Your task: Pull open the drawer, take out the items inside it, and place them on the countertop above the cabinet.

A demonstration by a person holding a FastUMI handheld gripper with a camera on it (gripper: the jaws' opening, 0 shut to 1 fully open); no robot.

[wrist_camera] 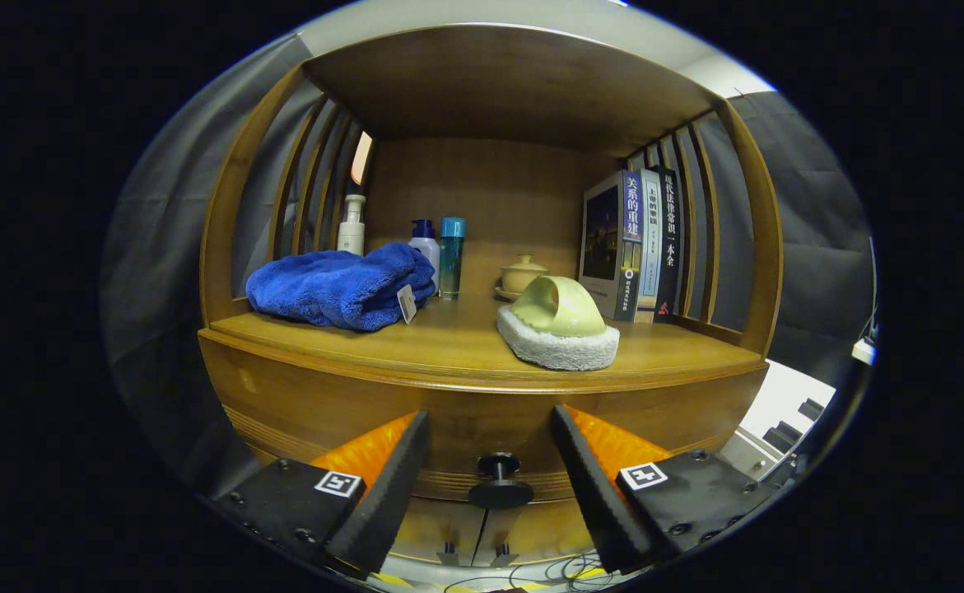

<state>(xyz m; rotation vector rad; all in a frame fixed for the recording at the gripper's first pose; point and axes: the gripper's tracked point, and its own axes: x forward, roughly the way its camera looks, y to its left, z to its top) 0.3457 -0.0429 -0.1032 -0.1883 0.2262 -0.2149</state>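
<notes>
A wooden cabinet stands in front of me, and its drawer front (482, 412) looks closed, flush under the countertop (465, 346). A round black knob (499, 480) sticks out from the drawer front. My gripper (490, 428) is open, with the knob between its two fingers and a clear gap on each side. On the countertop lie a crumpled blue towel (337, 287) on the left and a pale green scrubber with a white pad (558, 323) to the right of the middle. What the drawer holds is hidden.
At the back of the shelf stand a white pump bottle (351, 226), a white bottle with a blue cap (424, 242), a teal bottle (451, 256) and a small lidded cup (522, 275). Upright books (634, 245) lean against the right side slats. Cables lie below the cabinet.
</notes>
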